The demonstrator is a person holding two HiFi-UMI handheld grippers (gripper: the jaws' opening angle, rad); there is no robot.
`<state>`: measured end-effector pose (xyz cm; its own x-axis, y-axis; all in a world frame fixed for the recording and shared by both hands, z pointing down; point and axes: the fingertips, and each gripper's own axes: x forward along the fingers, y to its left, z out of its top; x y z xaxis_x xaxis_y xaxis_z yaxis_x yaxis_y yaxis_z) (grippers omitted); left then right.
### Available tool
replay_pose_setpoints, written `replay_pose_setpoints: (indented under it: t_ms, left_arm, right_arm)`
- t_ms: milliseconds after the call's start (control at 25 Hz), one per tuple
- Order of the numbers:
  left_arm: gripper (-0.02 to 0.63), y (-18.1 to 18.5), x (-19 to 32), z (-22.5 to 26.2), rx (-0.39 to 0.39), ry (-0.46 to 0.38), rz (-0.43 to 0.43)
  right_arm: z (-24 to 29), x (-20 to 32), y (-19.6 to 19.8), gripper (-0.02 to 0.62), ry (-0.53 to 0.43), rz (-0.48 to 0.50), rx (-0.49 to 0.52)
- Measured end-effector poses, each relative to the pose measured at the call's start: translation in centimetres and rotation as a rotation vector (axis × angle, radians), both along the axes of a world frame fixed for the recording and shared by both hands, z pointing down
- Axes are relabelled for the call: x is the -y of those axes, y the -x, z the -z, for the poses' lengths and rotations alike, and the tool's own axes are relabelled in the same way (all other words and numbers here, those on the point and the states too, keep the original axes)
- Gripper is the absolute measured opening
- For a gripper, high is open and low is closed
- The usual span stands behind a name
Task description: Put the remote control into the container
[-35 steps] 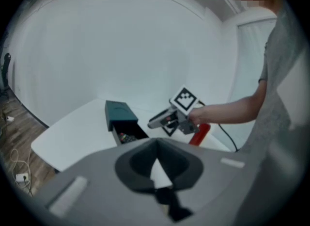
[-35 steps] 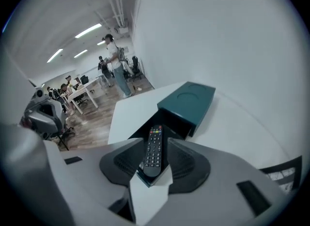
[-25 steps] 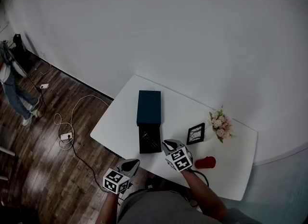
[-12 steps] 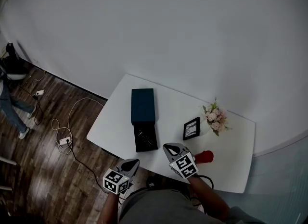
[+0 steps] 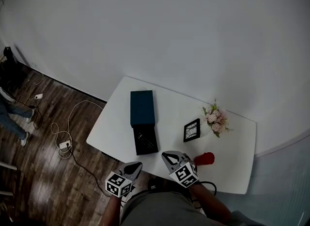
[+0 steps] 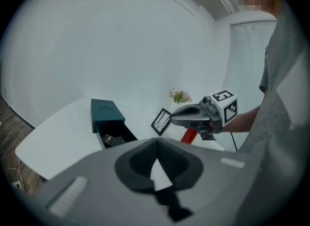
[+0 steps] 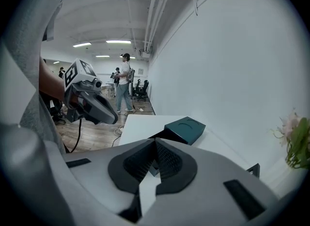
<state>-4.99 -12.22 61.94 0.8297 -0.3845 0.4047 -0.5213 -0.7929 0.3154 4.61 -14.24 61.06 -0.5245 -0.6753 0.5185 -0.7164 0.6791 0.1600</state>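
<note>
Remote control [image 5: 145, 137] is down in the container [image 5: 143, 107], folks, lying in the black drawer [image 5: 146, 147] that stands pulled out from the near end of the teal box. From the left gripper view we catch its dark body and a few coloured buttons on the drawer floor.

We judge the main job done: the remote is inside and neither tool is holding it. What may be left is sliding that drawer shut, though the task line does not ask for it.

On the right gripper [image 5: 167, 156] the fingers are pressed together with nothing between them, and it hovers over the near edge of the counter [image 5: 116, 118], just near-right of the drawer. On the left gripper [image 5: 135, 166] the fingers also meet at the tips, empty, and it hangs off the counter's near edge, apart from the drawer.

Now the lie of it: the remote's long axis runs along the drawer, near to far, in line with the box. Which end carries the emitter we cannot tell; it is too small and dark.

Off to the right we see a picture frame [image 5: 192, 130], flowers [image 5: 215, 119] and a red thing [image 5: 204, 159], all well clear.
</note>
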Motion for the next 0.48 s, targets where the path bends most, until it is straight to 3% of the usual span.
replay_pose_setpoints:
  t_ms: [480]
  left_arm:
    - [0.0,-0.62,-0.33,0.26,-0.007,-0.008,-0.009]
  right_arm:
    - [-0.39,0.39,0.65,0.017,0.002,0.015,-0.007]
